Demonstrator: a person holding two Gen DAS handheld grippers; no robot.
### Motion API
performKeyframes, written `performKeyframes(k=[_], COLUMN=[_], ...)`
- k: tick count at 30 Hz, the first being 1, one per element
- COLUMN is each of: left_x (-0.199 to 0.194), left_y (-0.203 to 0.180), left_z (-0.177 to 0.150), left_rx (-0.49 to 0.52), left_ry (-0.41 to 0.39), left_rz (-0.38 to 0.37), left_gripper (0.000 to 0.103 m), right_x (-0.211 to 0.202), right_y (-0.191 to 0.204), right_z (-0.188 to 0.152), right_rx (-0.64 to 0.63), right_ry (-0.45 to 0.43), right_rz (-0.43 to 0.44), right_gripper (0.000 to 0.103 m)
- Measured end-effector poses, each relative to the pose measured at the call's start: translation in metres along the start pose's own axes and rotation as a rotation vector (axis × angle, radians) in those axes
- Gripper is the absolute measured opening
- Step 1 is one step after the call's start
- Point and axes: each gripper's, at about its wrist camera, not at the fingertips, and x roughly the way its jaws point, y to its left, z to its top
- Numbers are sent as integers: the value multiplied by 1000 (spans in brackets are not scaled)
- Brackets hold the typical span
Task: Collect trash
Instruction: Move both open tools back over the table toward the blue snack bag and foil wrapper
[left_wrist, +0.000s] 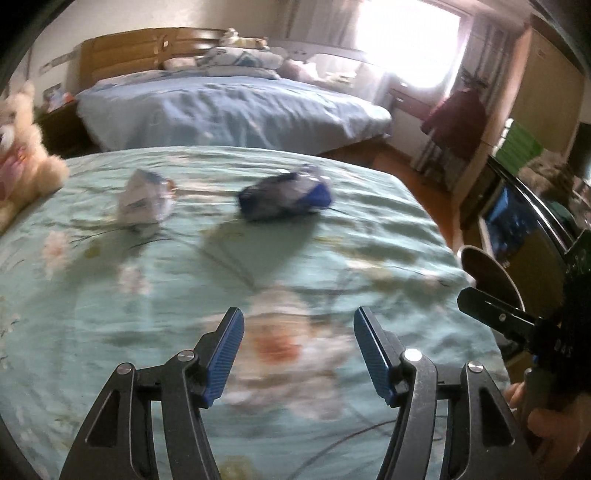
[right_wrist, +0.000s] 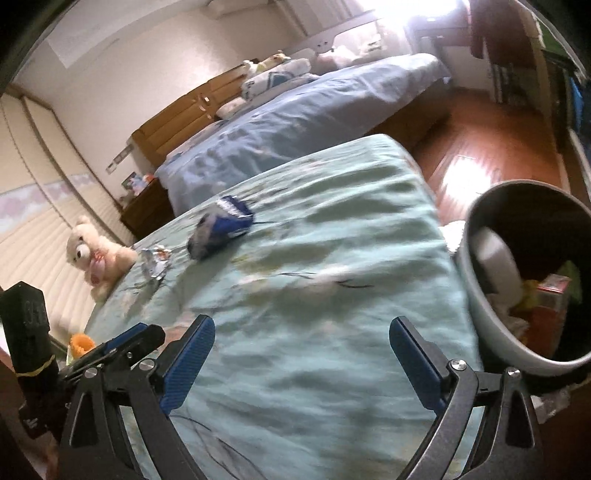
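A crumpled blue snack bag (left_wrist: 286, 197) lies on the green floral bedspread (left_wrist: 184, 280); it also shows in the right wrist view (right_wrist: 221, 230). A crumpled silver-white wrapper (left_wrist: 146, 201) lies to its left, and shows in the right wrist view (right_wrist: 155, 262). My left gripper (left_wrist: 298, 354) is open and empty, over the near part of the bed. My right gripper (right_wrist: 302, 354) is open and empty over the bed's near edge. A round bin (right_wrist: 480, 295) holding trash stands right of the bed.
A cream teddy bear (left_wrist: 22, 147) sits at the bed's left edge. A second bed with blue sheets (left_wrist: 229, 107) lies behind. An orange object (right_wrist: 82, 343) sits at the near left. Wooden floor (right_wrist: 491, 147) runs to the right.
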Motion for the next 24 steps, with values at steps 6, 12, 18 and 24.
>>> performKeyframes(k=[6,12,18,24], left_x=[0,2,9,23], left_y=[27,44,61,73], left_z=[2,9,20,33], left_rx=[-40,-55,-74,-83], left_ry=[3,-1,-4,-2], left_rz=[34,71,98,125], left_gripper=[62,62,62,62], right_x=[25,45,62,76], right_y=[27,45,55,62], right_z=[2,8,14,24], right_rx=[-40,-59,-67,-72], right_ry=[25,36,48,49], right_rz=[26,45,61,64], right_gripper=[96,96,96,96])
